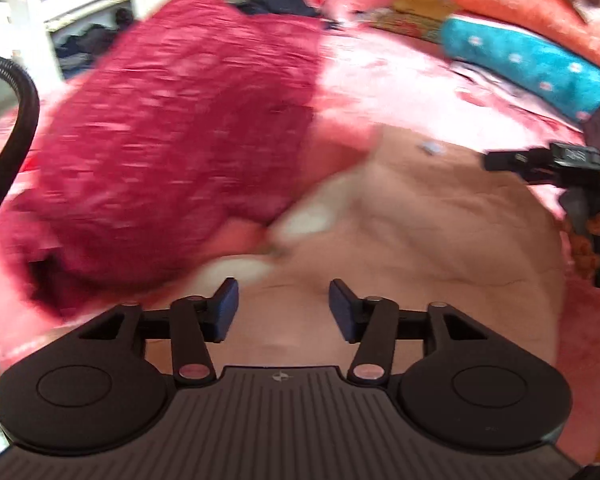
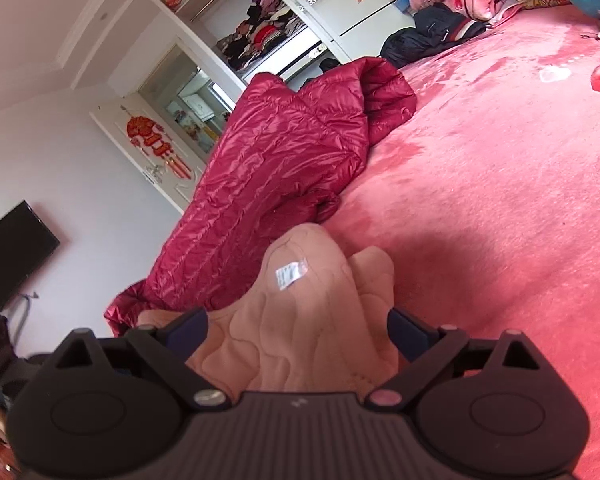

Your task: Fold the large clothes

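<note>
We are mid-fold on the beige garment [image 2: 300, 320]. Our left gripper [image 1: 283, 310] and right gripper [image 2: 298, 334] gape, holding nothing. Next: regrip an edge.

Left gripper [image 1: 283, 312] jaws apart, nothing between them, over peach quilted garment [image 1: 440, 240]. Blurred crimson puffer jacket [image 1: 172, 132] upper left on pink bedspread [image 1: 400, 80].

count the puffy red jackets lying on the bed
1. The red jacket lies crumpled near the bed's left edge, beyond the peach garment; others may be hidden.
</note>
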A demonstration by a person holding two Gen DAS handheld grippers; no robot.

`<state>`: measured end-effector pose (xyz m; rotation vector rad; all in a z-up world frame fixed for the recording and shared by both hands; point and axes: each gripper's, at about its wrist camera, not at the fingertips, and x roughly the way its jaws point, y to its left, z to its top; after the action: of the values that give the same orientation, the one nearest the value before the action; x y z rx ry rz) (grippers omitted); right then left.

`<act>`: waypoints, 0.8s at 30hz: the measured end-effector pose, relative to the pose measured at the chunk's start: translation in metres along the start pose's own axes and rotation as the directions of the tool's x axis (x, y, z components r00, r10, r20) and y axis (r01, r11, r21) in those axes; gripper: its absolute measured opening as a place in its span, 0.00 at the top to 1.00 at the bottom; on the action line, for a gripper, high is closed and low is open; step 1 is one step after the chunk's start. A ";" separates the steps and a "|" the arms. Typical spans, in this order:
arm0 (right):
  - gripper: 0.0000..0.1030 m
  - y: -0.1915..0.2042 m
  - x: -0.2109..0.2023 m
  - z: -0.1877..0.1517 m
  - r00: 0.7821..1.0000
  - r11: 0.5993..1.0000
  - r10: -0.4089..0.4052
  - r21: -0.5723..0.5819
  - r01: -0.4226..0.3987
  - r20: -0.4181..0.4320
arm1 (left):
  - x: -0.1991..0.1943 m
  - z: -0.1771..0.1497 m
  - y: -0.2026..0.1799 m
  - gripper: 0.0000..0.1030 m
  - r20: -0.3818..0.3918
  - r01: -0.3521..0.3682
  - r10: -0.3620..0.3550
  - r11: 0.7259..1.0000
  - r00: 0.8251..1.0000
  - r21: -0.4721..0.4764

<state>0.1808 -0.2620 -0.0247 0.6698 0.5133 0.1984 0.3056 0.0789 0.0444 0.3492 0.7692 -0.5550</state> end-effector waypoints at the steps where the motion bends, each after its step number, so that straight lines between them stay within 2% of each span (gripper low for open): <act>1: 0.07 0.000 0.001 0.000 1.000 1.000 -0.003 -0.004 0.003 -0.002 | -0.007 -0.001 0.007 0.29 0.006 -0.035 0.035 0.999 0.999 -0.011; 2: 0.06 0.000 0.001 0.000 1.000 1.000 -0.004 -0.002 0.004 -0.004 | -0.012 -0.002 0.013 0.26 0.006 -0.077 0.078 0.997 0.997 -0.012; 3: 0.06 -0.001 0.002 -0.001 1.000 1.000 -0.004 0.004 0.004 -0.007 | -0.017 -0.003 0.017 0.18 0.001 -0.128 0.128 0.992 0.992 -0.006; 4: 0.06 -0.002 0.002 -0.001 1.000 1.000 -0.005 0.012 0.005 -0.008 | -0.020 -0.004 0.020 0.07 -0.006 -0.188 0.188 0.982 0.982 -0.003; 5: 0.06 -0.003 0.003 -0.002 1.000 1.000 -0.004 0.018 0.005 -0.009 | -0.024 -0.005 0.022 0.04 -0.010 -0.236 0.235 0.972 0.972 -0.010; 8: 0.06 -0.003 0.004 -0.002 1.000 1.000 -0.006 0.025 0.007 -0.012 | -0.028 -0.012 0.028 0.01 -0.031 -0.287 0.286 0.957 0.958 -0.040; 14: 0.05 -0.002 0.008 -0.005 1.000 1.000 -0.015 0.027 0.016 -0.019 | -0.012 -0.028 0.022 0.01 -0.109 -0.345 0.341 0.938 0.934 -0.019; 17: 0.04 -0.002 0.008 -0.005 1.000 0.999 -0.019 0.029 0.020 -0.021 | -0.001 -0.033 0.019 0.18 -0.154 -0.357 0.352 0.934 0.923 -0.004; 19: 0.04 -0.003 0.008 -0.006 1.000 0.999 -0.020 0.033 0.021 -0.022 | 0.002 -0.035 0.018 0.52 -0.162 -0.368 0.360 0.930 0.919 -0.017; 20: 0.04 -0.003 0.008 -0.006 1.000 0.999 -0.021 0.035 0.022 -0.023 | 0.001 -0.034 0.018 0.61 -0.158 -0.385 0.376 0.923 0.913 -0.027; 22: 0.04 -0.004 0.009 -0.006 0.999 0.999 -0.024 0.037 0.025 -0.024 | -0.008 -0.038 0.023 0.75 -0.139 -0.410 0.400 0.910 0.906 -0.054; 24: 0.04 -0.004 0.010 -0.007 0.999 0.999 -0.028 0.039 0.029 -0.025 | -0.016 -0.041 0.024 0.78 -0.109 -0.446 0.437 0.891 0.893 -0.081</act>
<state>0.1856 -0.2582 -0.0355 0.6989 0.5508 0.1703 0.2872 0.1234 0.0313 0.4387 0.7694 -0.0681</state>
